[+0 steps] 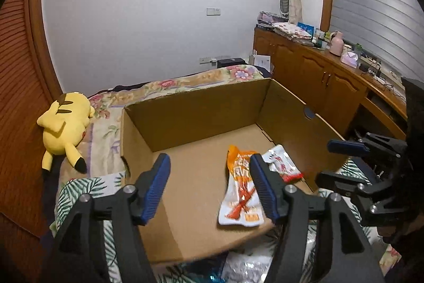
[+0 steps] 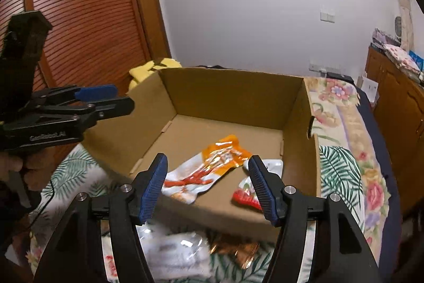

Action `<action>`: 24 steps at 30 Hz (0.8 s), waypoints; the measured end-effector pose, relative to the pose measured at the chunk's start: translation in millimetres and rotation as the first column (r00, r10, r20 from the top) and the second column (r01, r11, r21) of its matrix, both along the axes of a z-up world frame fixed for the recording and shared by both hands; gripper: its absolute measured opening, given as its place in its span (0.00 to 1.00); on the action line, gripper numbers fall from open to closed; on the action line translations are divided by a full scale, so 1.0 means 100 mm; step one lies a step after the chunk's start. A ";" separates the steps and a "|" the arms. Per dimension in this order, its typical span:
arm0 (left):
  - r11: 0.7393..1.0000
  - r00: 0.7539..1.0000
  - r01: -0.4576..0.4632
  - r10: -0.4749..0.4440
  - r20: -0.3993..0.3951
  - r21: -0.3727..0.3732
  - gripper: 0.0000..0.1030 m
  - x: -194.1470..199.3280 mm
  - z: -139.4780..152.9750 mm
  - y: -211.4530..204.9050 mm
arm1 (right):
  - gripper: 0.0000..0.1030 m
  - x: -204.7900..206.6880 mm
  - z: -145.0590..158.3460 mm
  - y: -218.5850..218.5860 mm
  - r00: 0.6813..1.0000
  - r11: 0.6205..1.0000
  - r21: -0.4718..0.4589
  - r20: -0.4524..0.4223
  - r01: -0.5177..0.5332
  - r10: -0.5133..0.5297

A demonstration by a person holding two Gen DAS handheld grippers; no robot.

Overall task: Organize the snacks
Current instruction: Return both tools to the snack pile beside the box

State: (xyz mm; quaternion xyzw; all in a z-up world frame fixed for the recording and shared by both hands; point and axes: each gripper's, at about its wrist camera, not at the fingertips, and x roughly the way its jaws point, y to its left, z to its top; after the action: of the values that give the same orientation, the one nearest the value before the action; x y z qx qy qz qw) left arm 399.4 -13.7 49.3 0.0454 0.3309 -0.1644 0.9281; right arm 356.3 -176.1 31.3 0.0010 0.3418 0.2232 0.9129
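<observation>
Both tools over cardboard box [image 1: 190, 108], on bed. Left gripper [image 1: 209, 184] jaws parted, nothing between pads. Right gripper [image 2: 208, 184] same: parted, empty. Orange-and-white snack packet [image 2: 206, 169] flat on box floor, long axis diagonal in right view, orange end toward far wall. Red-and-white packet [image 1: 282, 162] just beside it, near right wall. Looks like drop step done. More wrappers [image 2: 172, 253] blurred below, outside box. Next: likely fetch one, carry over rim.

Place: it was a home bedroom.
Bed: a floral bedspread [image 1: 185, 82] covered it, with a yellow plush toy [image 1: 65, 129] lying on top.
Storage: wooden cabinets [image 1: 312, 76] lined one wall, folded linens [image 1: 291, 31] stacked above.
Door: louvered wood [image 2: 87, 25].
</observation>
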 end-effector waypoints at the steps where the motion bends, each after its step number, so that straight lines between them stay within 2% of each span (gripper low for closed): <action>1: 1.000 1.000 0.006 -0.006 -0.001 -0.004 0.63 -0.07 0.02 0.01 | 0.64 -0.08 0.02 0.00 1.000 1.000 0.003 0.004 -0.001 0.001; 5: 1.000 1.000 0.007 -0.006 0.008 -0.021 0.70 -0.27 0.08 0.07 | 0.64 -0.37 0.04 0.01 1.000 1.000 0.014 0.003 -0.004 0.004; 12: 1.000 0.999 0.003 -0.003 -0.047 -0.005 0.71 -0.53 0.09 0.15 | 0.65 -0.76 -0.01 0.00 1.000 1.000 0.009 -0.013 0.013 -0.012; 20: 0.997 1.000 -0.022 0.022 0.007 0.073 0.71 -0.89 0.03 0.21 | 0.66 -1.07 -0.15 0.02 0.998 0.999 -0.010 -0.033 0.044 -0.044; 24: 0.997 1.000 -0.020 0.019 0.010 0.076 0.71 -1.04 -0.06 0.26 | 0.67 -1.20 -0.27 0.04 0.996 0.997 -0.017 -0.046 0.072 -0.073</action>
State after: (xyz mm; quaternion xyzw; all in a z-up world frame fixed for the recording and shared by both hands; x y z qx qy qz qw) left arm 295.7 12.8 42.8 0.0784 0.3329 -0.1426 0.9288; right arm 236.6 -172.6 4.3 0.0118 0.3644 0.1873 0.9121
